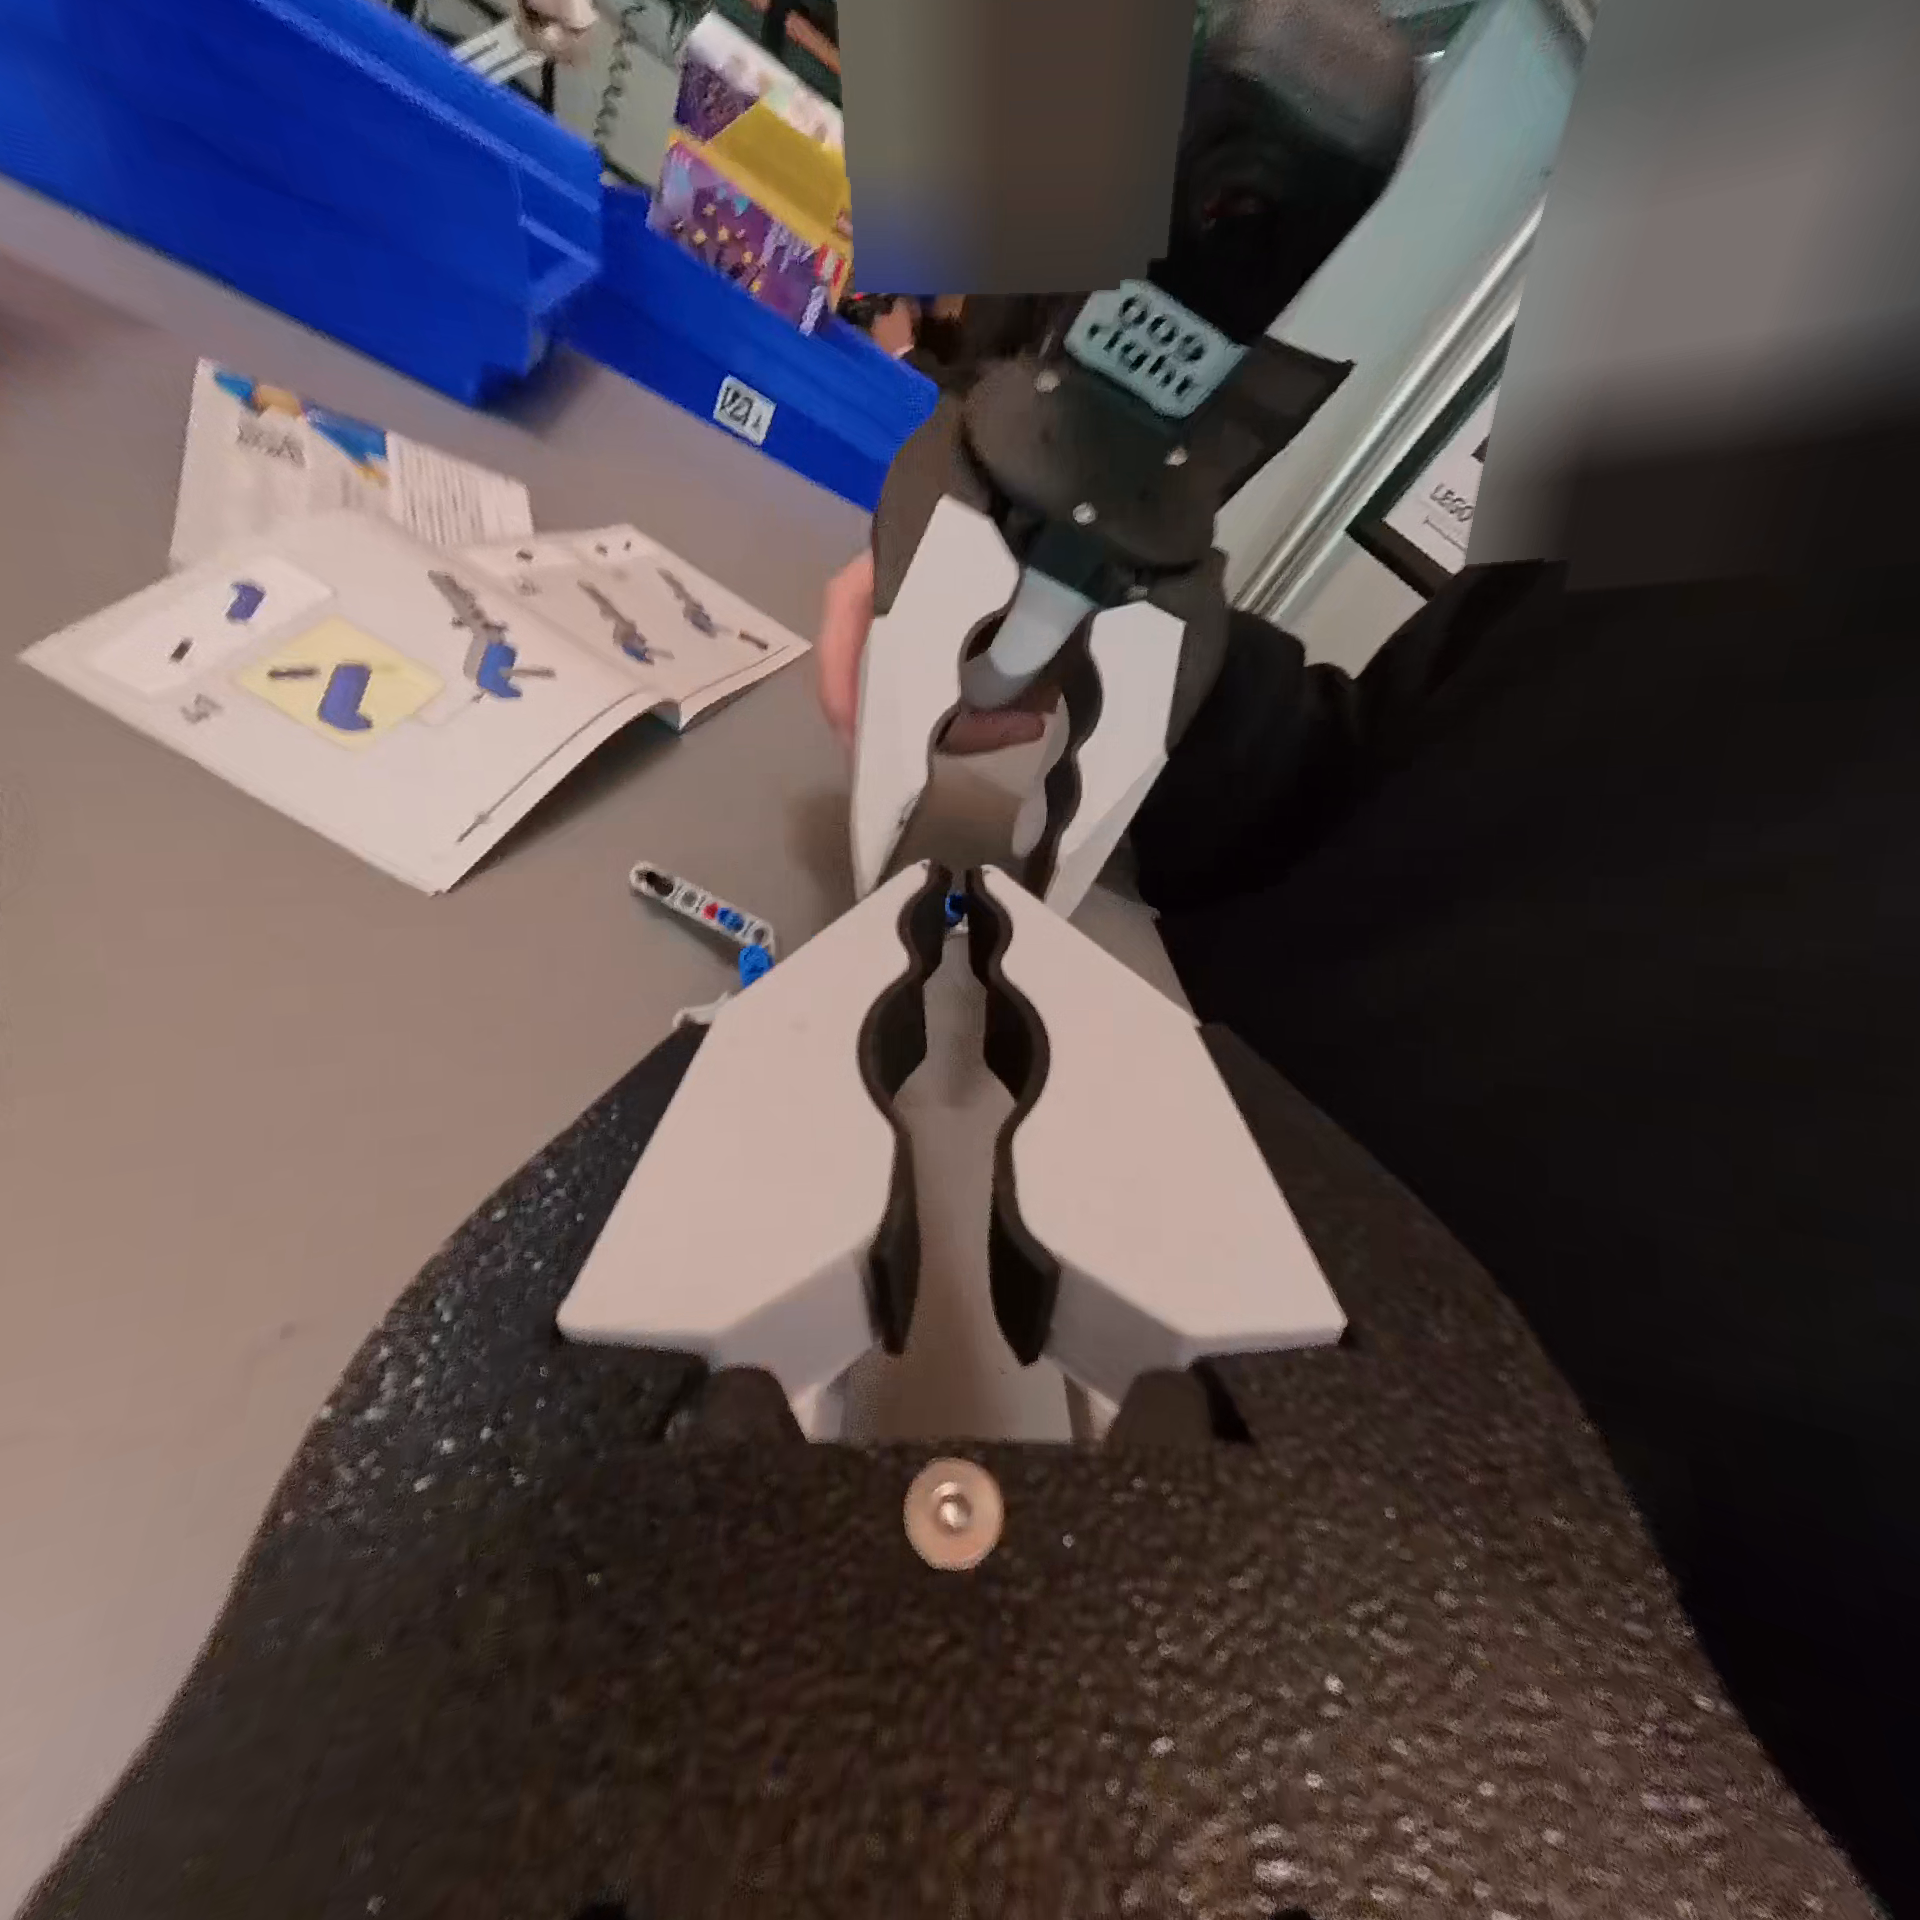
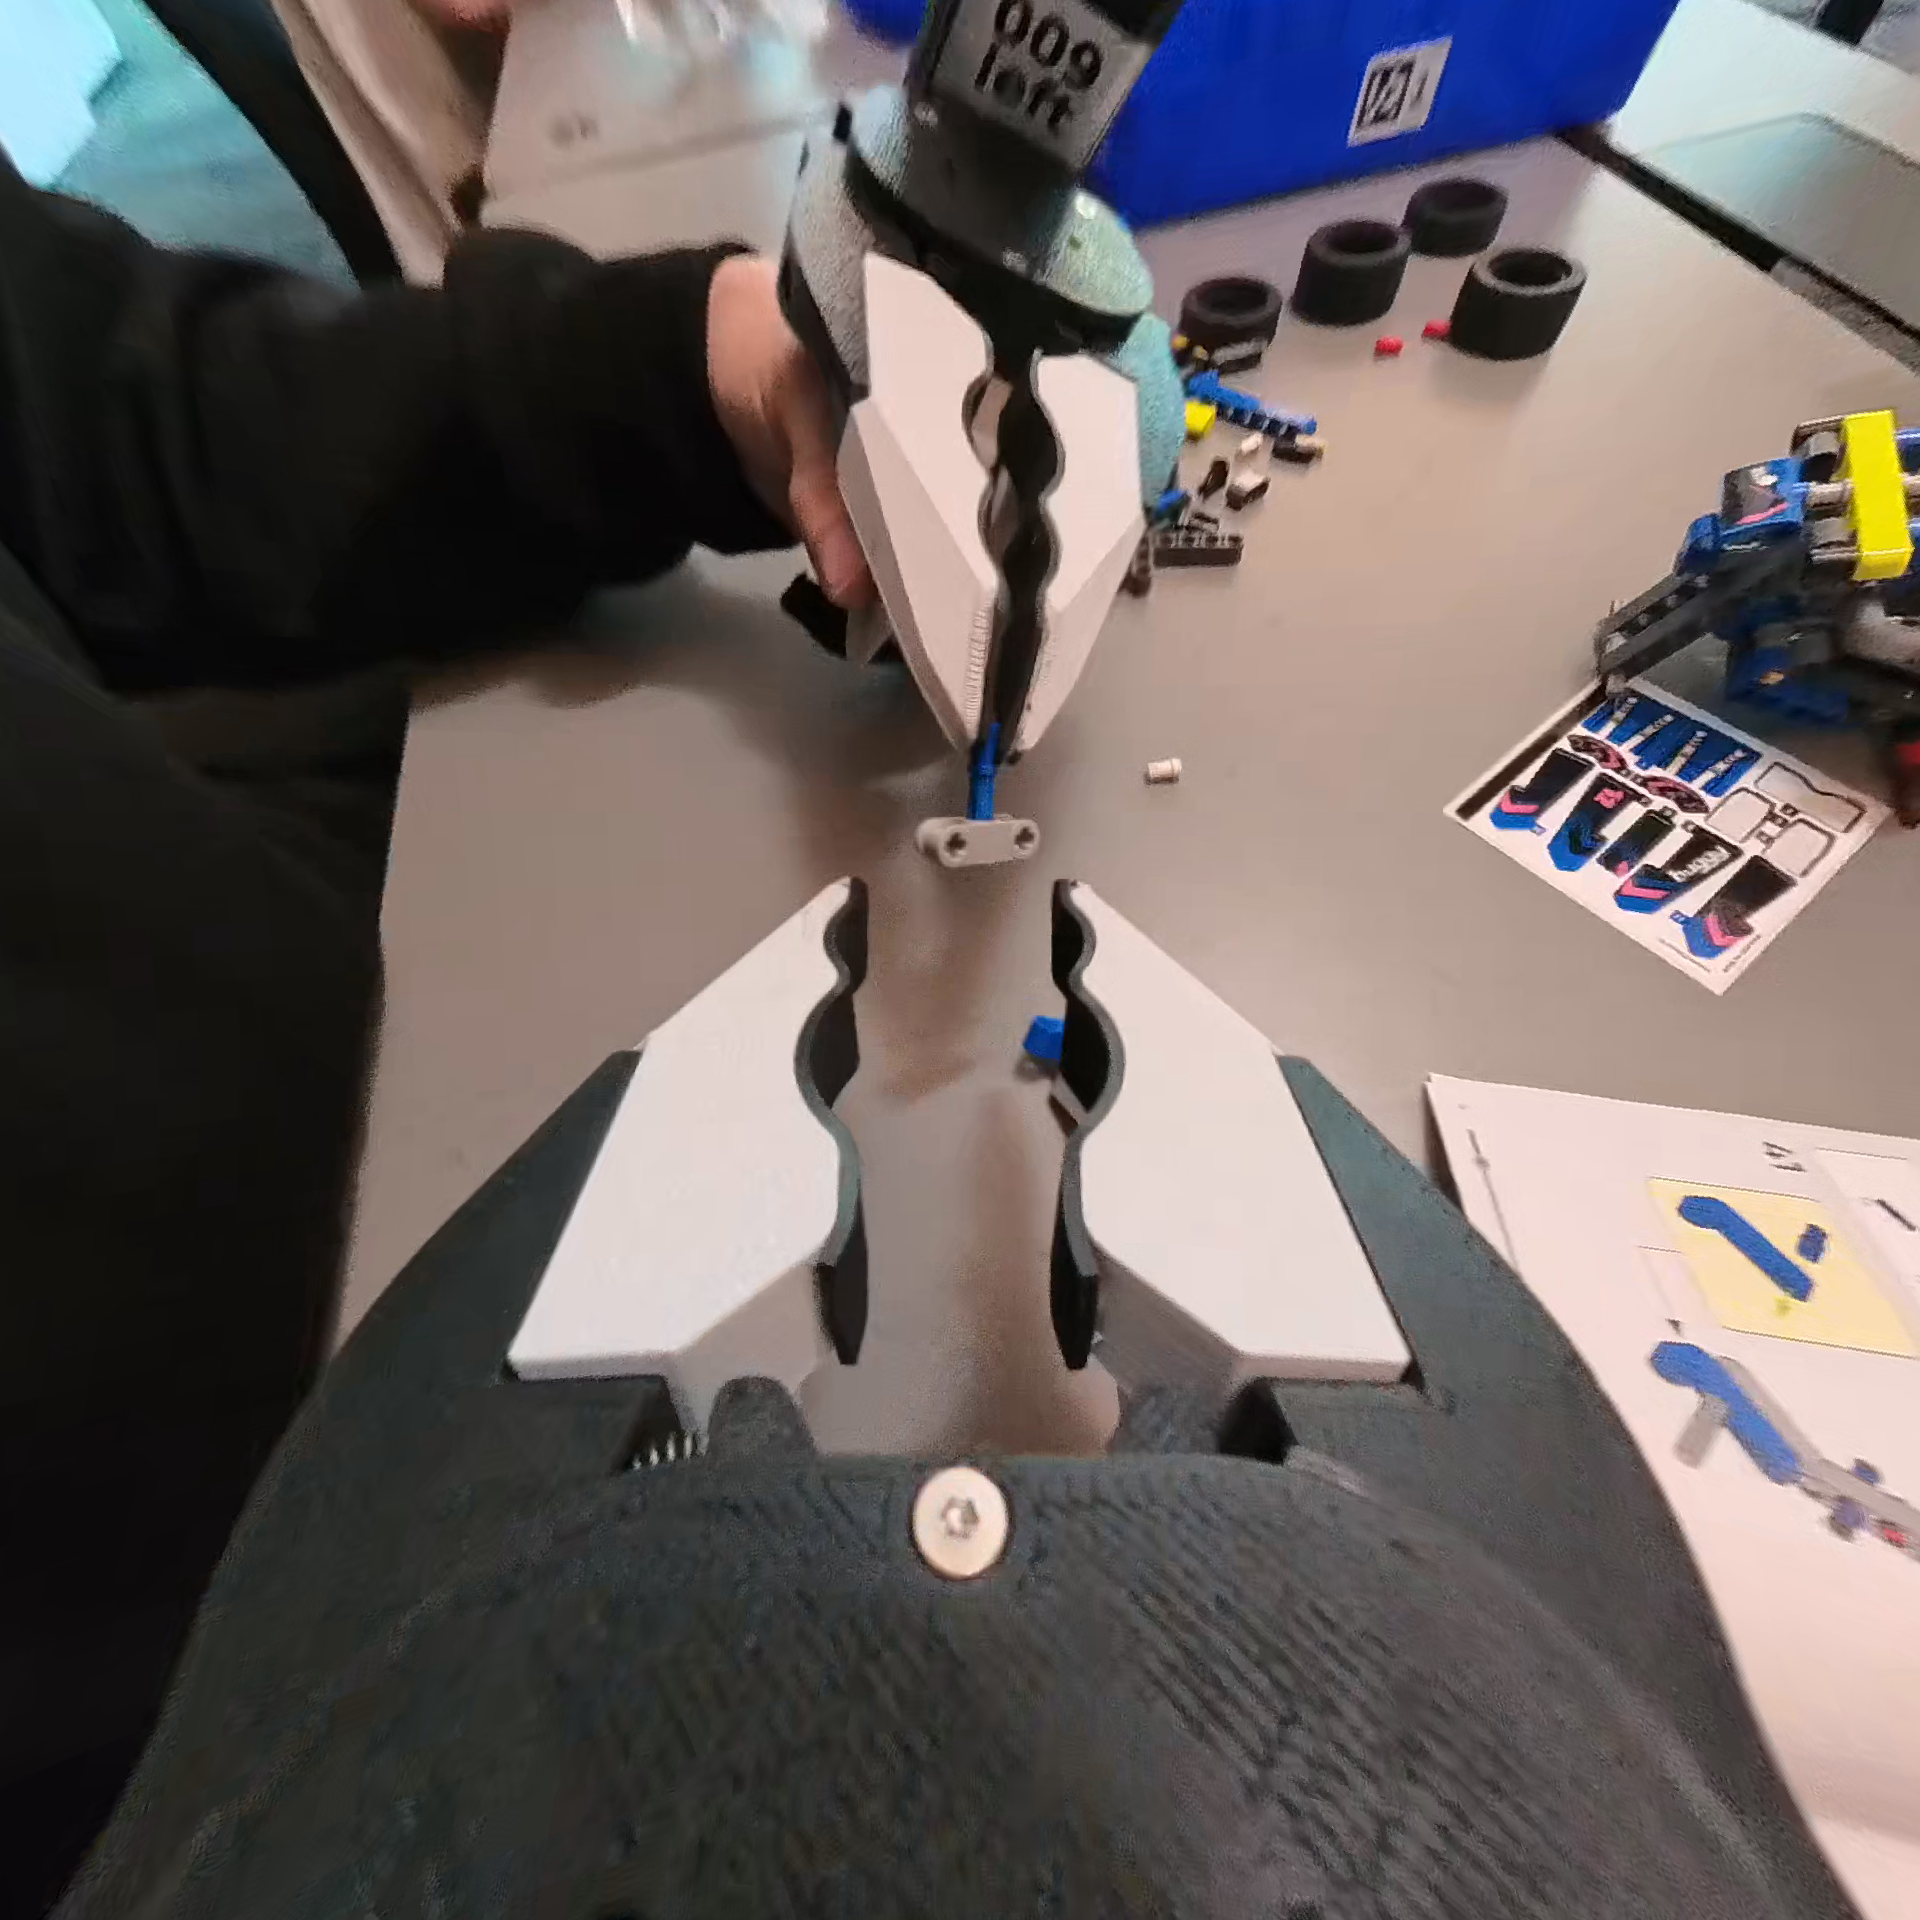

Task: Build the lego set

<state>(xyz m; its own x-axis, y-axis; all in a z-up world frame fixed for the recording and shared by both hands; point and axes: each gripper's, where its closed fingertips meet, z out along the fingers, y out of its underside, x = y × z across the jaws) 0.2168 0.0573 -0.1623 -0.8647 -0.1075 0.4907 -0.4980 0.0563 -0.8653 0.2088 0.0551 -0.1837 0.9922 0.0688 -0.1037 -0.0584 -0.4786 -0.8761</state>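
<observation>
My left gripper [image 1: 954, 883] is shut on a thin blue pin [image 2: 982, 774]; in the right wrist view it [image 2: 992, 727] points down at the grey table [image 2: 1299, 748]. The pin's lower end meets a small grey two-hole connector [image 2: 977, 836]. My right gripper [image 2: 956, 899] is open and empty, its tips just short of the connector, one on each side. It faces the left one in the left wrist view [image 1: 966, 821]. A small blue piece [image 2: 1042, 1039] lies by its right finger. A grey beam with pins [image 1: 701, 906] lies to the left.
An open instruction booklet [image 1: 416, 665] lies left, also at right [image 2: 1714, 1351]. A sticker sheet [image 2: 1662, 831], a part-built blue and yellow model [image 2: 1818, 582], several black tyres [image 2: 1517, 301], loose small parts [image 2: 1236, 457] and a beige bush [image 2: 1166, 770] lie right. Blue bins [image 1: 312, 177] stand behind. Only a small space, under 4 cm, lies between the two pairs of fingers. The small blue piece [image 2: 1042, 1039] is about 6 cm from my right fingertips.
</observation>
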